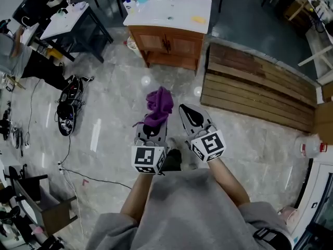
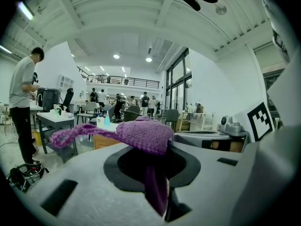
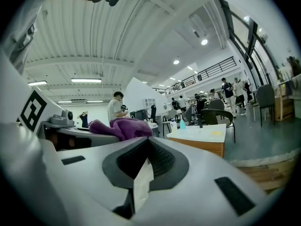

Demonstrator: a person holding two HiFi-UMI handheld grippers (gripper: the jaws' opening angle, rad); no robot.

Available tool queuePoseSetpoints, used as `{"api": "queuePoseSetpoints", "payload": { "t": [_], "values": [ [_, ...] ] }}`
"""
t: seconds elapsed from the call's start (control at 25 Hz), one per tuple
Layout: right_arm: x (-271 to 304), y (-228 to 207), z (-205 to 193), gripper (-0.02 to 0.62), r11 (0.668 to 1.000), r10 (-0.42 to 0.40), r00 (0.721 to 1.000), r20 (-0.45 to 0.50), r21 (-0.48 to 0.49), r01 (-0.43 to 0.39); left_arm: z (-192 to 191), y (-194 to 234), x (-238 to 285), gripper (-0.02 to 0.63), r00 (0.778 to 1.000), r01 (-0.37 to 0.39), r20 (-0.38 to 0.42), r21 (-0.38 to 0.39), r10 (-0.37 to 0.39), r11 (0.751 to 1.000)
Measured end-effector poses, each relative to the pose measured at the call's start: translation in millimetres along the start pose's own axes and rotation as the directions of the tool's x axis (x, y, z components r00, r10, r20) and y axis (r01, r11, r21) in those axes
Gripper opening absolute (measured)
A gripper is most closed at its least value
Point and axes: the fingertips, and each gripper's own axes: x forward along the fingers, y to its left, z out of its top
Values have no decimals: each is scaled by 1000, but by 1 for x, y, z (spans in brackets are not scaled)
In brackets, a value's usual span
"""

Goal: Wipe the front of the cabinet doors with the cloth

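Left hand-held gripper (image 1: 152,130) clamps cloth (image 1: 158,106), bunched toward cabinet (image 1: 169,44).

No legible text, brand or number in any view, only black-and-white square markers on the cubes of the left claw (image 1: 154,124) and right claw (image 1: 190,113), coded patterns, not characters

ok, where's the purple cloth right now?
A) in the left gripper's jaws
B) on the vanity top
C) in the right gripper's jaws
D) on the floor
A: the purple cloth is pinched in the left gripper's jaws and bunches above them; the right gripper holds nothing.
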Motion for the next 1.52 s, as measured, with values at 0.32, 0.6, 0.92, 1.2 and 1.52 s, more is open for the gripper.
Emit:
{"api": "queuePoseSetpoints", "payload": {
  "t": [0.32,0.6,0.92,1.2,1.52],
  "values": [
    [73,-9,-4,9,999,-32,999,-39,18,32,7,69,38,72,1000,21,-11,-30,-21,999],
    [114,-18,-6,9,998,-64,995,-73,12,65,5,112,63,72,999,37,-18,-67,-39,997],
    [145,-36,-9,9,997,-79,992,-103,9,80,-2,139,92,72,998,37,-41,-103,-42,994],
    [188,-70,-18,9,997,-70,988,-138,12,72,-10,166,135,72,998,15,-58,-133,-23,991],
    [254,-118,-18,9,999,-32,980,-197,5,33,-9,203,206,72,996,-21,-85,-177,6,984]
  ]
}}
